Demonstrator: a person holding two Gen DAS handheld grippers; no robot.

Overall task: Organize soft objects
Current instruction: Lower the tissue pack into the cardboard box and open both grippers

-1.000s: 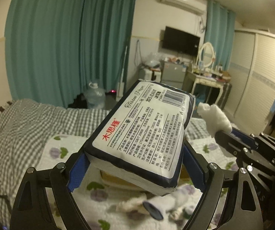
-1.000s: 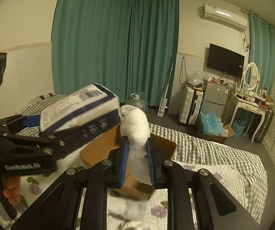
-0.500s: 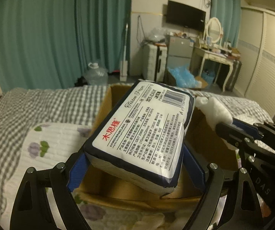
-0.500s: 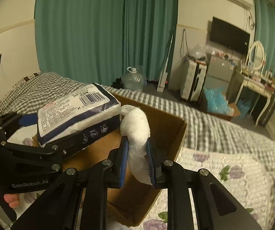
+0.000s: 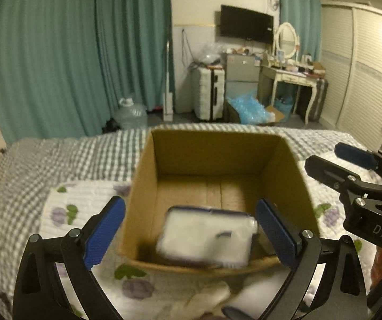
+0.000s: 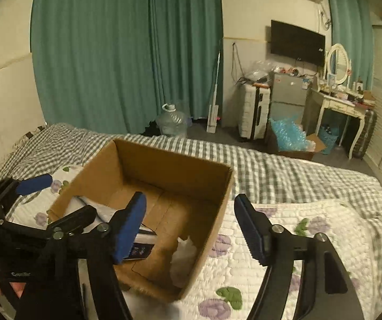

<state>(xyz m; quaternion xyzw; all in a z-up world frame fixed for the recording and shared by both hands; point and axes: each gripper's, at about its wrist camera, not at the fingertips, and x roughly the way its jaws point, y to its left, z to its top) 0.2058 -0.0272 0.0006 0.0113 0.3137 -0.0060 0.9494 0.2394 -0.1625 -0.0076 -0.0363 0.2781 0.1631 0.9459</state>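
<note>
An open cardboard box (image 5: 148,176) (image 6: 206,229) sits on the bed. A white tissue pack with a dark blue edge (image 5: 206,237) lies blurred inside it near the front wall; it also shows in the right wrist view (image 6: 140,248). A white fluffy soft item (image 6: 183,256) lies in the box by its right wall. My left gripper (image 5: 191,229) is open and empty above the box's front. My right gripper (image 6: 191,229) is open and empty over the box, and shows at the right of the left wrist view (image 5: 350,168).
White soft items (image 5: 217,296) lie on the flowered quilt (image 6: 310,234) in front of the box. Grey checked bedding (image 5: 57,160) covers the far bed. Beyond are teal curtains, a water jug (image 6: 171,120), suitcase and dressing table.
Both grippers lowered toward the box and opened. The tissue pack dropped from the left gripper into the box, and the white fluffy item dropped from the right gripper into it.
</note>
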